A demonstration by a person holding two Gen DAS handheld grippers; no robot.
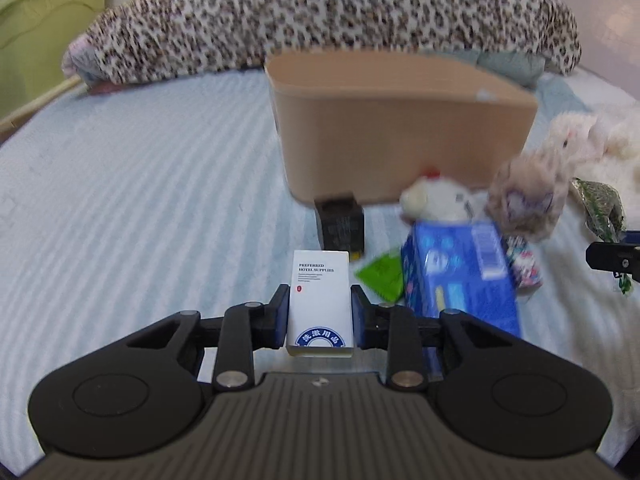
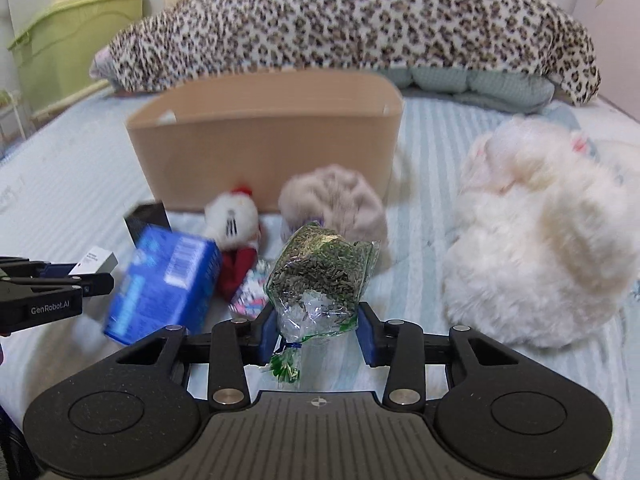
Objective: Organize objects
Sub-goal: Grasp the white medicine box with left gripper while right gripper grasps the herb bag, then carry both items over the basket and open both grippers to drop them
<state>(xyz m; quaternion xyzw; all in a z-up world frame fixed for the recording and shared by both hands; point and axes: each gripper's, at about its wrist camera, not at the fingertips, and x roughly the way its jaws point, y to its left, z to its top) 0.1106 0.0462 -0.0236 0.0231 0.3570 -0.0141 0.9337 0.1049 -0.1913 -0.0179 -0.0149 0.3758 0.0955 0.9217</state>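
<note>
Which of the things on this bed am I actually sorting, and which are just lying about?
Part of the job:
- white hotel-supplies box, in the left gripper
- bag of dried herbs, between the right gripper fingers
- tan bin
- blue box
- small black box
- chicken plush
- beige plush
- white plush

Just lying about:
- leopard-print pillow
- green storage tub

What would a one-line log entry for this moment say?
left gripper: shut on white hotel-supplies box | right gripper: around bag of dried herbs, grip unclear | tan bin: behind, on bed
</note>
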